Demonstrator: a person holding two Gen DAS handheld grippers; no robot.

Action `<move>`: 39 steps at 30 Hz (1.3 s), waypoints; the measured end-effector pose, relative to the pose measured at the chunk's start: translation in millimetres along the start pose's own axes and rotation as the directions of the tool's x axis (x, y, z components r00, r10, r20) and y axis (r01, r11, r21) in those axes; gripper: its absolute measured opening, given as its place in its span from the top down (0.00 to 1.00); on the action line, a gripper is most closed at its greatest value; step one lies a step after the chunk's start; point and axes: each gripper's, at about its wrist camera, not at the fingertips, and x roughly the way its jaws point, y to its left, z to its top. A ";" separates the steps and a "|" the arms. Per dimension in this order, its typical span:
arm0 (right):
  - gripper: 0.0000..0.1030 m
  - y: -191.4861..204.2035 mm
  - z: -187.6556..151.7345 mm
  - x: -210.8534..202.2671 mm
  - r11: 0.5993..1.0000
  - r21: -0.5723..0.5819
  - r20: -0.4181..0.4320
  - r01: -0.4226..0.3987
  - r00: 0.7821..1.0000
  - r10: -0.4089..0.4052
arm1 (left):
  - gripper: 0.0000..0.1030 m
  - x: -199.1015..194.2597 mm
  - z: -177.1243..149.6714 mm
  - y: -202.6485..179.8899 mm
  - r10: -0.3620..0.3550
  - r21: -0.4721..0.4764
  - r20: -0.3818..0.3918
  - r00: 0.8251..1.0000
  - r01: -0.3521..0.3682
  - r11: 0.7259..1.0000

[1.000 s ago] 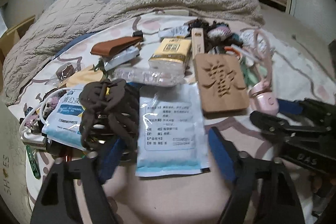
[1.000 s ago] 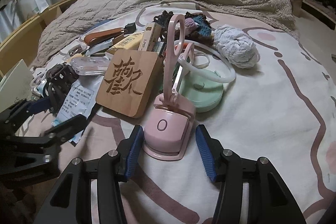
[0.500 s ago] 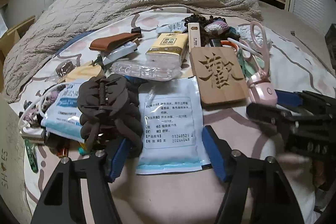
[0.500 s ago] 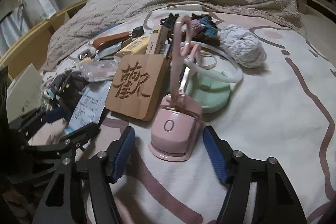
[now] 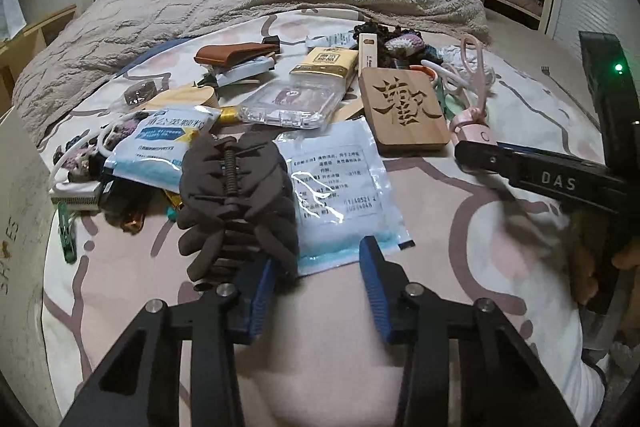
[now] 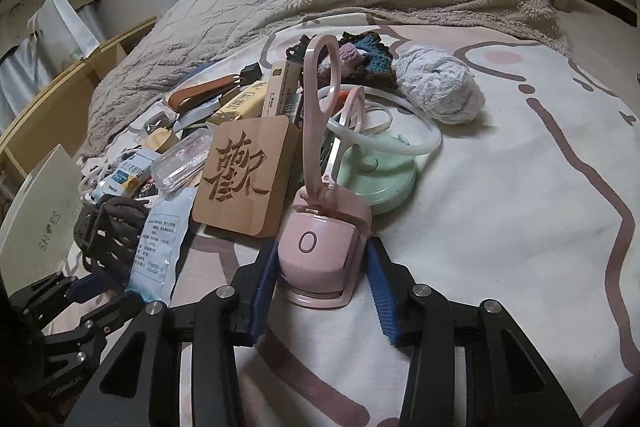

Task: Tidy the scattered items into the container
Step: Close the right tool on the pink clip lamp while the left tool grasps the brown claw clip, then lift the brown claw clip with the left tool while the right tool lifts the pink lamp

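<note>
Pink gadget [image 6: 316, 247] stands mid-bed, just beside the wooden plaque [image 6: 244, 175]. It looks like light, hard, slippery plastic and probably top-heavy, so grip the blocky base. The right gripper [image 6: 320, 267] fingers, just closing, flank that base, not yet clamped.

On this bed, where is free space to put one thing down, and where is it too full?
Free: the bedsheet right of the yarn ball and green base, and the strip nearest both cameras. Crowded: from the wooden plaque leftward to the hair claw.
</note>
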 end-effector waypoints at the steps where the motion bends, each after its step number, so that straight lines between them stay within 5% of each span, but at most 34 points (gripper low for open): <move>1: 0.56 -0.5 -0.1 -0.6 1.000 -0.001 0.000 0.000 1.000 0.000 | 0.60 -2.1 -0.3 0.7 -0.001 -0.007 0.005 1.000 0.001 1.000; 7: 0.56 -0.1 0.3 0.6 1.000 -0.002 -0.002 0.001 1.000 -0.001 | 0.48 -19.9 -6.8 11.6 -0.034 -0.079 0.034 0.999 0.037 0.996; 14: 0.56 0.0 0.4 0.6 1.000 -0.002 -0.002 0.001 1.000 -0.001 | 0.46 -33.3 -9.7 33.4 0.034 -0.134 0.067 0.997 -0.025 0.991; 19: 0.56 -0.1 0.4 0.5 1.000 -0.001 -0.002 0.000 1.000 0.000 | 0.22 -30.2 -4.4 41.6 0.045 -0.161 0.069 0.997 -0.033 0.986; 26: 0.56 -0.5 0.4 0.7 1.000 -0.002 -0.002 0.000 1.000 0.000 | 0.24 -4.1 6.8 38.0 0.065 -0.128 0.018 0.998 -0.062 0.990; 28: 0.56 -0.3 0.4 0.7 1.000 -0.003 -0.002 0.001 1.000 -0.001 | 0.39 3.3 5.6 38.6 0.071 -0.130 -0.005 0.997 -0.071 0.989; 39: 0.56 -0.8 -0.1 0.2 1.000 -0.001 -0.002 -0.001 1.000 0.001 | 0.40 -13.9 -12.7 42.7 0.038 -0.154 -0.009 0.999 -0.039 0.987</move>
